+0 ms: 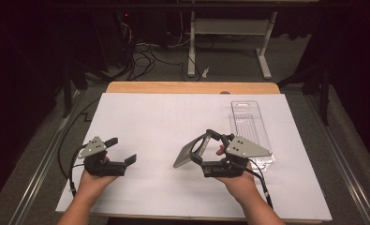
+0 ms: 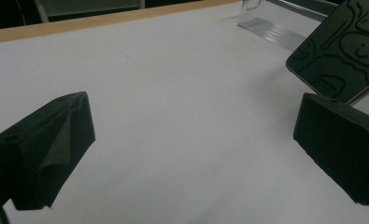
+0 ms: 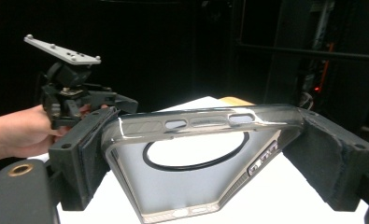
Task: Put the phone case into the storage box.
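Now the right gripper (image 1: 202, 151) pinches a clear phone case (image 3: 196, 163) across its width, holding it tilted above the white bench (image 1: 154, 122), just left of the clear tray (image 1: 249, 126). Well left of the tray, the left gripper (image 1: 122, 151) hangs over the bench with jaws spread and nothing between them, apart from the case.
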A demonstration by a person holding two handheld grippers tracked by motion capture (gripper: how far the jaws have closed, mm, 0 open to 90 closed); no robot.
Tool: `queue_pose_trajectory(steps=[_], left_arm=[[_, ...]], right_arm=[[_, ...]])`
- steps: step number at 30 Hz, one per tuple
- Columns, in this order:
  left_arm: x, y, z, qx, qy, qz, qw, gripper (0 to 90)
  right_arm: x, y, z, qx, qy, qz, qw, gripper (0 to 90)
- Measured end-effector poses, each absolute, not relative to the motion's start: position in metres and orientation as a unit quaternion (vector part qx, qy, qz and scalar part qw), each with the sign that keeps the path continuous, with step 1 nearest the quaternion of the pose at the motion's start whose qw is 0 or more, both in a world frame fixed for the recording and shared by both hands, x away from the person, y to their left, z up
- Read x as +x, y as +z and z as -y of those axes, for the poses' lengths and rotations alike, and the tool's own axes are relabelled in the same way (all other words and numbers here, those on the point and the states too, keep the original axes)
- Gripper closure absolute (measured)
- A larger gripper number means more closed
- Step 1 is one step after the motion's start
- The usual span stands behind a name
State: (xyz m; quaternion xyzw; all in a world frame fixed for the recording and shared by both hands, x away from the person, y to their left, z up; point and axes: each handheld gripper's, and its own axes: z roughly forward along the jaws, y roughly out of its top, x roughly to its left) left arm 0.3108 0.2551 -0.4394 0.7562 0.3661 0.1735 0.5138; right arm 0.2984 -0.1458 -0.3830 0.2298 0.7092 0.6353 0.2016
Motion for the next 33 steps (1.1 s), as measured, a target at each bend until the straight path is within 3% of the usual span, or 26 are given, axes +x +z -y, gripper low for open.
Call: queue_pose_trajectory(steps=[33], left_arm=[[0.309, -0.441, -0.247, 0.767, 0.172, -0.348, 0.510, 0.2]], right_arm=[[0.296, -0.380, 0.204, 0.287, 0.614, -0.689, 0.257, 13.7]])
